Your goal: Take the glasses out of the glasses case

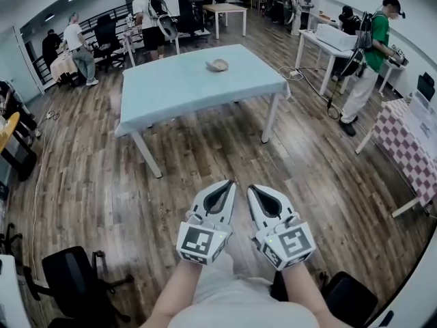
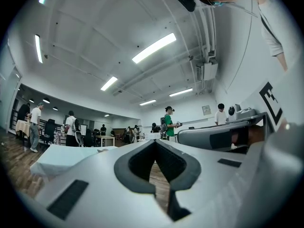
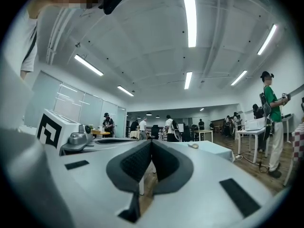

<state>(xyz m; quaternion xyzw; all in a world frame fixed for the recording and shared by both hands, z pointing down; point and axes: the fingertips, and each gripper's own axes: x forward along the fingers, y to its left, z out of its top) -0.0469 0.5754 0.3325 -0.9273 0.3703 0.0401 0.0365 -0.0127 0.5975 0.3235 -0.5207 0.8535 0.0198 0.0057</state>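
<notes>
Glasses not seen in any view. A small tan rounded case-like object [image 1: 217,65] lay on the far half of the rectangular table with the pale blue cloth [image 1: 171,91], at 12 o'clock from the grippers and well apart from them. It was too small to tell whether it sat open or shut, or what was in it. The right gripper view caught it as only a speck on the cloth, at 1 o'clock of the jaw tips. The white left gripper [image 1: 231,182] and the white right gripper [image 1: 250,187] were held side by side, close to the body, over the brown wood-plank floor [image 1: 205,162]. Each gripper's own view showed its dark pads closed tip to tip, with nothing between them. The forearms were cut off by the lower edge of the head view. A table with a pink-and-white checked cloth [image 1: 410,149] at 3 o'clock ran out of frame. A black office chair [image 1: 68,275] at 8 o'clock was partly cut off. A person in a green shirt [image 1: 375,43] stood at 2 o'clock, and other people at the back of the room were too small to make out.
</notes>
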